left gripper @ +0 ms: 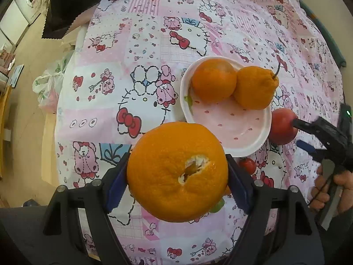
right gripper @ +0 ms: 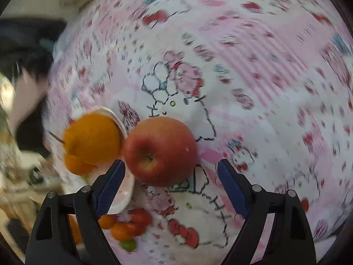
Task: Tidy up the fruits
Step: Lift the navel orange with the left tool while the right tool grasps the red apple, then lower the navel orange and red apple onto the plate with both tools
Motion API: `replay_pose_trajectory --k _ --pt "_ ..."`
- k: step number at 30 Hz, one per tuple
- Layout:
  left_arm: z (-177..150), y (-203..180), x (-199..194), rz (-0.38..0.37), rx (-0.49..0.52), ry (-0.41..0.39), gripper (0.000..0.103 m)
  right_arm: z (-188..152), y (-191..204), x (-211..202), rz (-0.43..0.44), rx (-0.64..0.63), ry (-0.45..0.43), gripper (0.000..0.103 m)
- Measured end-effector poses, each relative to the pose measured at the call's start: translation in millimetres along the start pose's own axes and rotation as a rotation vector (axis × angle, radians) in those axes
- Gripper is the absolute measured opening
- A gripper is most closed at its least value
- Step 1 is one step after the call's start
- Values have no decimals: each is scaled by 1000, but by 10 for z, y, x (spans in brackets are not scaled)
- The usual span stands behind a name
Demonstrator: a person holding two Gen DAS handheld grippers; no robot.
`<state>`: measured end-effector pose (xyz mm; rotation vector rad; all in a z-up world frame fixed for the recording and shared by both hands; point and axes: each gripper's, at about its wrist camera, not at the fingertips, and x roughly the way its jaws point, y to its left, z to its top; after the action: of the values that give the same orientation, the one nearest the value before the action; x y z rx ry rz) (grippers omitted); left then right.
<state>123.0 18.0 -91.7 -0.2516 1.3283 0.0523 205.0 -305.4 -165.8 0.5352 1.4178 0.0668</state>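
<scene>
Two oranges (left gripper: 231,84) fill the bowl's (left gripper: 251,141) upper half.
Left gripper (left gripper: 177,176) clamps a split-skinned orange (left gripper: 176,172) at lower centre; right gripper's (right gripper: 171,176) jaws gape before the apple (right gripper: 160,151).

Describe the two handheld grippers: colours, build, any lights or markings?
Both match: the left gripper and right gripper have matte black plastic frames, angular triangular cut-outs and silver rivets at the pivots. The jaws carry dark blue ribbed pads. Seen from the left wrist view, the right gripper's black body shows a small green light, and a bare hand grips its handle. No markings visible.
</scene>
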Motion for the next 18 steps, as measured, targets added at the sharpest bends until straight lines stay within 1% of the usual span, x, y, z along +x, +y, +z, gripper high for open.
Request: replay_pose_trajectory --k 5,10,15,18 --pt "-3 -47 63 0 13 18 78 31 102 215 3 -17 42 89" --pt "-9 -85 126 6 23 34 78 63 135 320 -21 -27 49 89" --pt "-12 -118 161 6 35 35 78 125 65 404 25 5 69 87" --pt "-13 -112 158 5 32 34 78 113 54 387 33 -6 68 86"
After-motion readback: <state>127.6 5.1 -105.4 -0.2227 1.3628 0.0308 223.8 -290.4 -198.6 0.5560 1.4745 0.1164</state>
